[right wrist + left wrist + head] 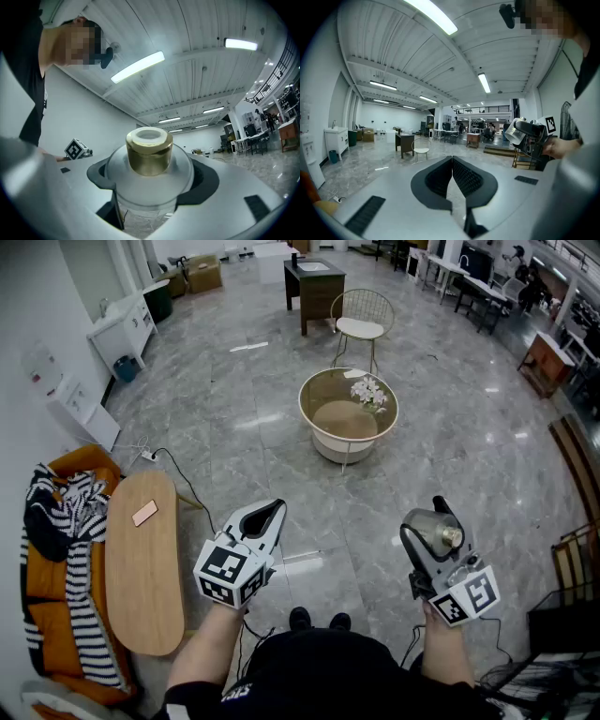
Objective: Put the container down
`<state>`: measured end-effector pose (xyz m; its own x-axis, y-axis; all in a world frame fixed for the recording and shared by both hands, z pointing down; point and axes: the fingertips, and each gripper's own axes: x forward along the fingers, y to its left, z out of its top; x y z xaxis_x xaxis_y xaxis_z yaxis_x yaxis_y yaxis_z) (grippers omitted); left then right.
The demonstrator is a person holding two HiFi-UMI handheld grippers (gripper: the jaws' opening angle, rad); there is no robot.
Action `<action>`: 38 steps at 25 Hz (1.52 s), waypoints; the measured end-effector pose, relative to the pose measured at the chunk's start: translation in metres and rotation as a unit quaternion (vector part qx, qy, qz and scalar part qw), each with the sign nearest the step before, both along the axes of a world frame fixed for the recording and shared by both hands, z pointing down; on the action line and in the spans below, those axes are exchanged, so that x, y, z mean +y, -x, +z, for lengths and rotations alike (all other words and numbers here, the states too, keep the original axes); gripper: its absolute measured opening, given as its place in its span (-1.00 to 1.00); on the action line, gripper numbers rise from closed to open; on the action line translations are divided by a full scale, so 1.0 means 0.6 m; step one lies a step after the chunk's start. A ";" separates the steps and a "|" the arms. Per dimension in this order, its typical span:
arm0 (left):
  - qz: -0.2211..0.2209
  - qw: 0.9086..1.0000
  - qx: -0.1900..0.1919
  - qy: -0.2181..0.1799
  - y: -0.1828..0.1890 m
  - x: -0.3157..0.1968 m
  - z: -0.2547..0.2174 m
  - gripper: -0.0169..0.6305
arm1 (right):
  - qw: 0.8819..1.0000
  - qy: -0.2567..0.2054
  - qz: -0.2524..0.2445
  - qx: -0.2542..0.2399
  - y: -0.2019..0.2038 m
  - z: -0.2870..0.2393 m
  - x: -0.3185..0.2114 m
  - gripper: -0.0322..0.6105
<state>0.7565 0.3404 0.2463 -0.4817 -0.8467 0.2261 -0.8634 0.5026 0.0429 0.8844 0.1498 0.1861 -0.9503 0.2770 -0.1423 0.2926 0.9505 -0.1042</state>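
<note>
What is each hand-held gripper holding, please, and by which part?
Right hand-held gripper: the container, by its body below the gold cap. Left hand-held gripper: nothing.

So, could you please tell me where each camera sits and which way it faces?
Head view: on the head, steeply down; floor, both forearms, left gripper, right gripper.
Left gripper view: along its shut jaws, across the hall; right hand visible.
Right gripper view: along jaws gripping the container, toward the ceiling.
Shared: container in all three.

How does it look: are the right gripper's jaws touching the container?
Touching. The right gripper view shows the container wedged in the right gripper, its dark pads pressing both sides of the clear body with no gap.
</note>
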 end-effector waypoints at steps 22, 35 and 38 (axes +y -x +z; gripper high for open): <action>-0.001 1.000 0.013 0.011 -0.019 -0.059 0.023 -0.90 | 0.999 0.030 -0.015 0.009 -0.028 0.023 -0.049 0.18; -0.017 1.000 0.006 0.014 -0.085 -0.129 0.019 -0.90 | 0.999 0.044 -0.022 0.006 -0.095 0.030 -0.136 0.18; -0.017 1.000 0.006 0.008 -0.095 -0.142 0.017 -0.90 | 0.999 0.044 -0.018 0.008 -0.107 0.031 -0.147 0.18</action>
<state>0.8136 0.2551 0.2565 -0.5077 -0.8258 0.2456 -0.8450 0.5329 0.0450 0.9485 0.0615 0.2049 -0.9420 0.2987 -0.1529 0.3248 0.9261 -0.1918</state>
